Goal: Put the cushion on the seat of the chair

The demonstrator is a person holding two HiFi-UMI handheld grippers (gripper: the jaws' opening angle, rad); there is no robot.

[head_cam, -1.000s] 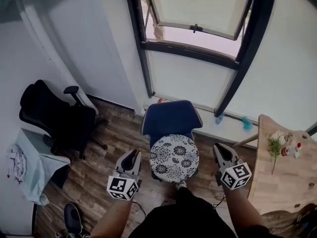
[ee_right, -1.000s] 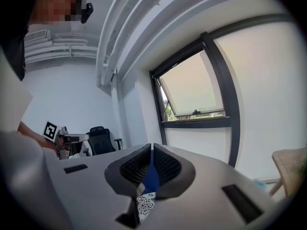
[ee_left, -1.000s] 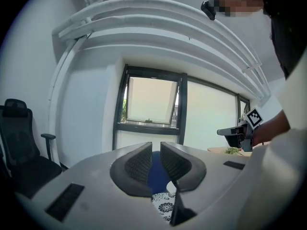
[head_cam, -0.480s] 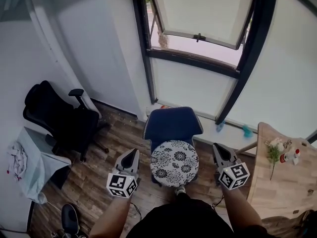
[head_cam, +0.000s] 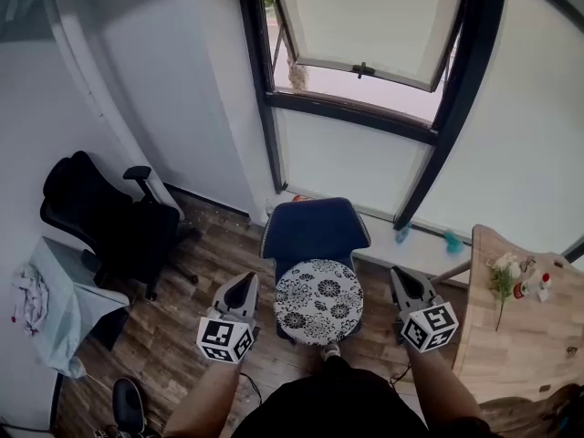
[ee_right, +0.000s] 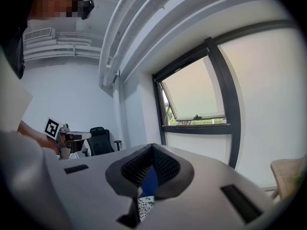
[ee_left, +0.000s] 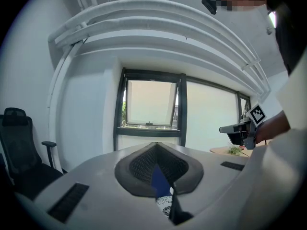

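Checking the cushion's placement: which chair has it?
The blue chair under the window; the patterned cushion lies on its seat. The black office chair at the left has none.

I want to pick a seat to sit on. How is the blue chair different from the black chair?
The blue chair stands below the window; the black chair stands by the left wall. The blue chair carries a flower-patterned cushion on its seat; no such cushion shows on the black chair. The black chair shows an armrest; the blue chair shows none. Both stand on the wooden floor.
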